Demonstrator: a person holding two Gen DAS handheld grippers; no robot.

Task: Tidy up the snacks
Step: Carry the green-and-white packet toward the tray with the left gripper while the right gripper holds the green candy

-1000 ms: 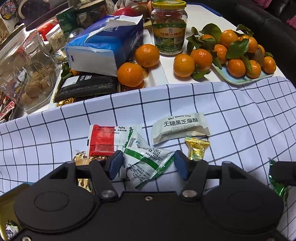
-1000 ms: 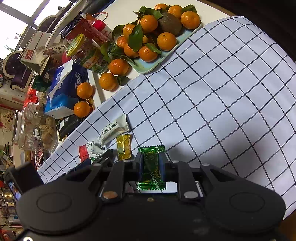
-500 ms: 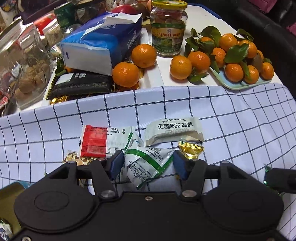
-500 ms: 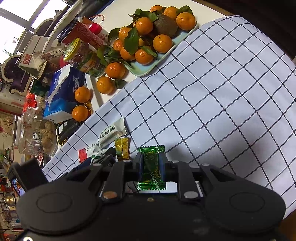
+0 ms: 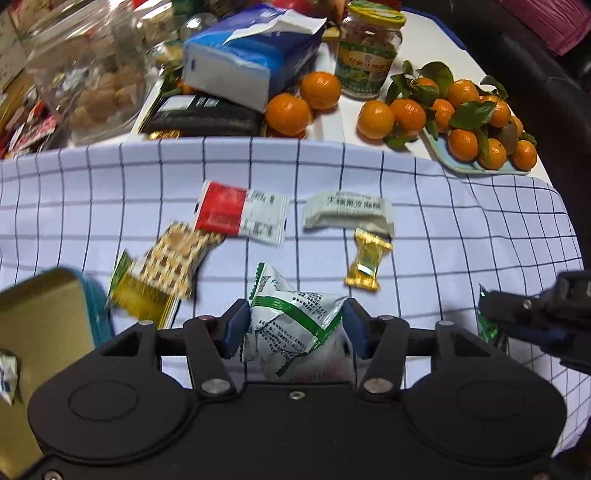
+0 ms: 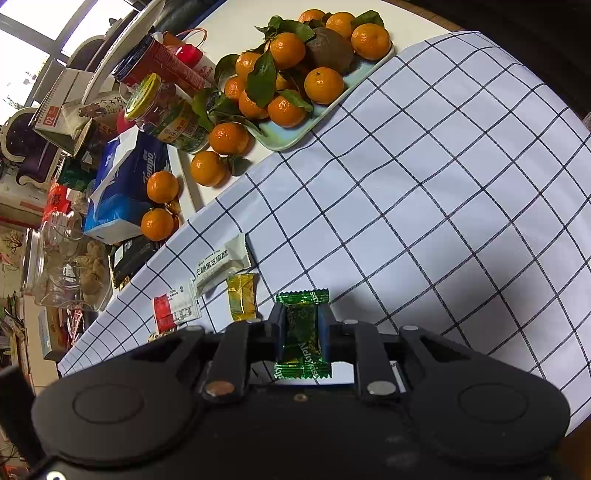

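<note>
My left gripper (image 5: 293, 326) grips a crumpled white-and-green packet (image 5: 291, 325), its pads pressed against both sides. My right gripper (image 6: 303, 328) is clamped on a green foil candy (image 6: 302, 334), held lengthwise over the cloth. At my left edge sits a gold tin (image 5: 40, 325) with one small wrapped piece in it.

Beneath both lies a white checked cloth (image 6: 424, 192) with dark grid lines, spread over a white counter (image 5: 328, 123). Four snacks rest loose on it — a yellow-patterned packet (image 5: 162, 273), a red-and-white sachet (image 5: 240, 212), a pale sesame-crisp bar (image 5: 347, 212) and one gold candy (image 5: 365, 260) just beside the bar.

Past the cloth's far edge, the counter is crowded: a black packet (image 5: 201, 118), a blue tissue pack (image 5: 251, 59), one yellow-lidded jar (image 5: 369, 55), and a clear glass jar (image 5: 88, 70) of walnuts. Four loose mandarins (image 5: 288, 112) lie there; more, too heaped to count exactly, fill a pale blue tray (image 6: 295, 138) with leaves. Beyond that, a desk calendar (image 6: 55, 114) and a bright window (image 6: 29, 33).
</note>
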